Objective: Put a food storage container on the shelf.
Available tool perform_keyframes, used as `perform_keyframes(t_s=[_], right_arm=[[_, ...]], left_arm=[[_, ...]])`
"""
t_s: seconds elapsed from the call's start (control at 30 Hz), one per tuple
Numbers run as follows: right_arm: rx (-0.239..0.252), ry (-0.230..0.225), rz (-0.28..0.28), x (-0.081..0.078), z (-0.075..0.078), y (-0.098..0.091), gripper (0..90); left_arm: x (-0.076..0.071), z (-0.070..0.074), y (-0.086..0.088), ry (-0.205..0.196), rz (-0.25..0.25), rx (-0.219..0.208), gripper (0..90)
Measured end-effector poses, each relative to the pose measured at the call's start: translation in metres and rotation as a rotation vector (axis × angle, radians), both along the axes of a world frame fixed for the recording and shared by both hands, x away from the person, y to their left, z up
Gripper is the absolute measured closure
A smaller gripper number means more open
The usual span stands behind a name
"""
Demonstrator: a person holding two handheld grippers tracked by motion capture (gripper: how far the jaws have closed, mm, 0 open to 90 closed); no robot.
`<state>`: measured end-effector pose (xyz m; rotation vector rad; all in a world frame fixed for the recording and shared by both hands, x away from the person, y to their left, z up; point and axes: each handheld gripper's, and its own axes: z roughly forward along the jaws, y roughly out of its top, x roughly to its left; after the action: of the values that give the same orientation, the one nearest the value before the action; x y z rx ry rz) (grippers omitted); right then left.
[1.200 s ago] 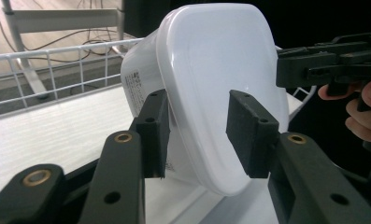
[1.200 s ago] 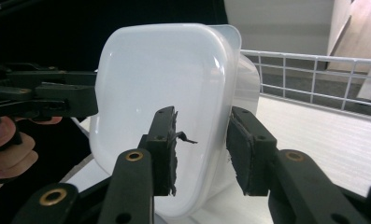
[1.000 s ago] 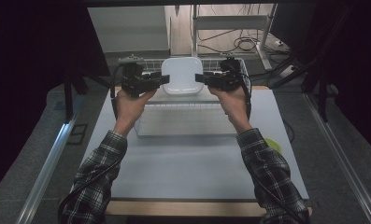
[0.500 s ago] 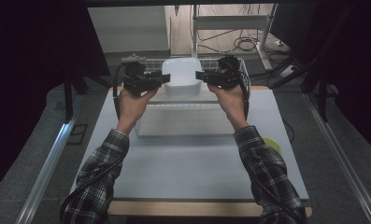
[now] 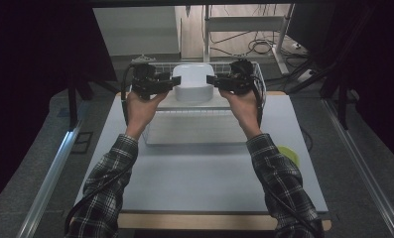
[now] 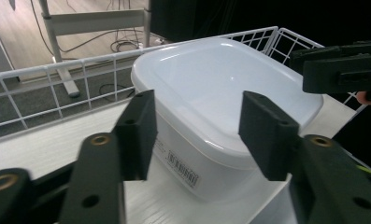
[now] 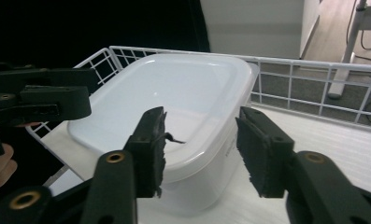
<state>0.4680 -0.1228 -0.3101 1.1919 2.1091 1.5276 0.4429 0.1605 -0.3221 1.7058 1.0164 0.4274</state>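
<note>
One white container (image 5: 193,85) between two hand-held grippers.

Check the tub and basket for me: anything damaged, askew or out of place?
One oddity: the pad on the right gripper looks frayed, with a shred hanging off one finger. The tub sits upright in the basket, undamaged. Both grippers' jaws have just been opening, the left gripper included.

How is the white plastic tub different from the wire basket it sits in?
The white tub has solid, smooth, rounded walls; the wire basket is an open grid you can see through. The tub is smaller and stands inside the basket. The tub bears a barcode label; the basket shows none. Both are white.
</note>
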Motion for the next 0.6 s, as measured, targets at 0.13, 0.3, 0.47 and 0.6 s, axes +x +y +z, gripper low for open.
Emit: perform_keyframes(t_s=[0.13, 0.3, 0.47, 0.6], right_arm=[[0.032, -0.031, 0.02, -0.008, 0.0, -0.007, 40.8], [0.047, -0.036, 0.057, -0.017, -0.004, -0.016, 32.2], [0.027, -0.044, 0.071, -0.026, -0.012, -0.021, 25.1], [0.018, -0.049, 0.097, -0.034, -0.017, -0.024, 21.6]], left_arm=[[-0.006, 0.001, 0.004, -0.013, -0.028, -0.039, 32.0], [-0.017, -0.004, 0.004, -0.004, -0.085, -0.002, 17.2], [-0.032, -0.01, 0.002, -0.018, -0.114, 0.045, 12.5], [-0.045, -0.016, 0.002, -0.025, -0.138, 0.054, 10.0]])
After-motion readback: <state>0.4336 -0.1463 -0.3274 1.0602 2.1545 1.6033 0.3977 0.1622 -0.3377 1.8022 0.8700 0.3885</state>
